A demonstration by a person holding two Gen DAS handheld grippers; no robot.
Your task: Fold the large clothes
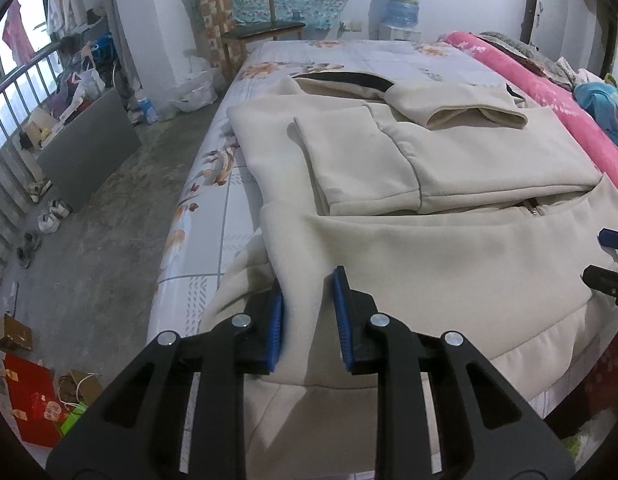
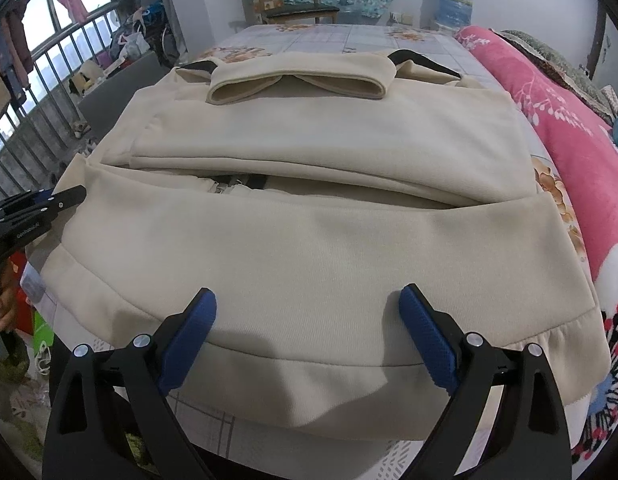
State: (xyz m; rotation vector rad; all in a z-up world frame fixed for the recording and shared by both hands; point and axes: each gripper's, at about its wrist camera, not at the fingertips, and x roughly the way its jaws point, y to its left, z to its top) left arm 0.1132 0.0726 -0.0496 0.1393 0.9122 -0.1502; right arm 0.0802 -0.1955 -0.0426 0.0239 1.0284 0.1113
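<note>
Floral-sheeted bed (image 2: 349, 36) beneath our cream jacket (image 2: 317, 248), our left gripper (image 1: 309, 312) pinching a fold of its hem, our right gripper (image 2: 307, 336) spread wide over the hem, gripping nothing.

The cream jacket (image 2: 309, 240) is a thick, matt knit cloth, smooth on its face and ribbed at the cuff, with a small metal zipper pull (image 1: 533, 209). Both the left gripper (image 1: 309, 312) and the right gripper (image 2: 307, 336) are matt black plastic with ridged blue pads (image 2: 427, 340) and shiny metal pins. The bed sheet (image 1: 213, 216) is smooth printed cloth, the floor (image 1: 109, 216) rough, stained concrete, and the chair (image 1: 253, 12) varnished wood.
</note>
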